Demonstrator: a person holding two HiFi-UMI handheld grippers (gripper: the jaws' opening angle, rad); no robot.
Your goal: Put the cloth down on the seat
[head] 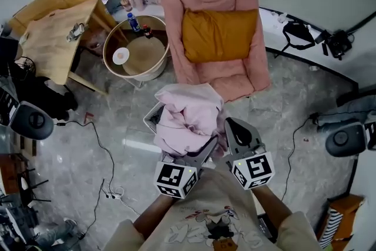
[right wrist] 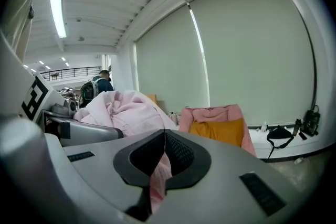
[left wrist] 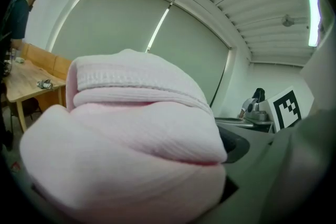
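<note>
A bunched pale pink cloth (head: 187, 116) hangs in front of me, held up by both grippers. My right gripper (head: 228, 125) is shut on a thin pink fold, which shows pinched between its dark pads (right wrist: 181, 155) in the right gripper view. My left gripper (head: 208, 149) reaches into the bundle from below. The cloth (left wrist: 131, 139) fills the left gripper view and hides most of the jaws, which look shut on it. The seat is a pink-covered armchair (head: 234, 78) with an orange cushion (head: 218, 35), straight ahead beyond the cloth and apart from it. The armchair (right wrist: 212, 114) also shows in the right gripper view.
A white basket (head: 152, 119) stands on the floor under the cloth. Left of the armchair is a round table (head: 138, 57) with bottles, then a wooden table (head: 53, 38). Cables (head: 104, 153) trail over the floor. A black bag (head: 298, 33) lies to the right. A person (right wrist: 97, 86) stands far off.
</note>
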